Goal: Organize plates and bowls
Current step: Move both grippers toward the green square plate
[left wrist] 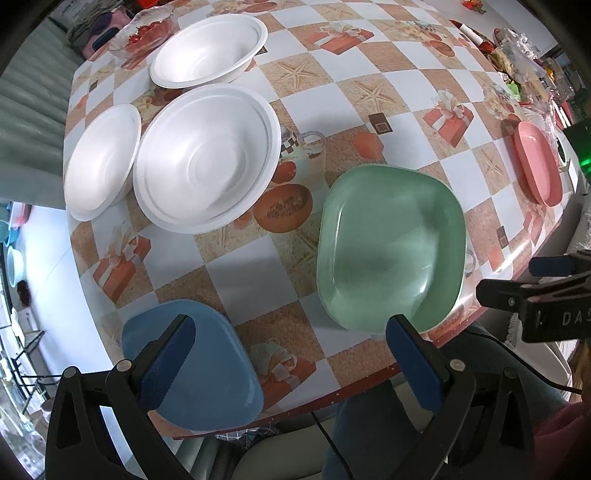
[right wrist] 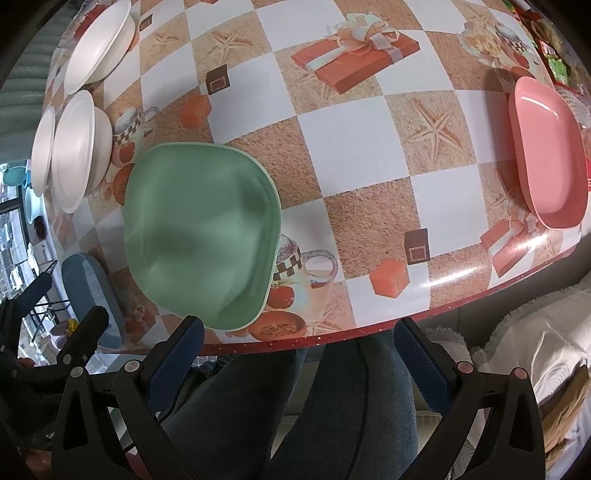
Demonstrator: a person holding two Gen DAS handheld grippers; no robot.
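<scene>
Three white bowls sit at the table's far left: a large one (left wrist: 207, 157), one behind it (left wrist: 210, 50), one to its left (left wrist: 101, 160). A green plate (left wrist: 391, 243) (right wrist: 201, 236) lies near the front edge, a blue plate (left wrist: 199, 369) (right wrist: 92, 295) at the front left corner, a pink plate (left wrist: 537, 162) (right wrist: 548, 155) at the right edge. My left gripper (left wrist: 291, 365) hangs open above the front edge between the blue and green plates, holding nothing. My right gripper (right wrist: 299, 362) is open and empty, just off the table edge near the green plate.
The checkered tablecloth (left wrist: 369, 96) covers the table. A glass bowl with red fruit (left wrist: 146, 31) stands at the far left, packets and clutter (left wrist: 524, 62) at the far right. A person's legs in jeans (right wrist: 332, 406) are below the edge. A white cloth (right wrist: 535, 339) lies at right.
</scene>
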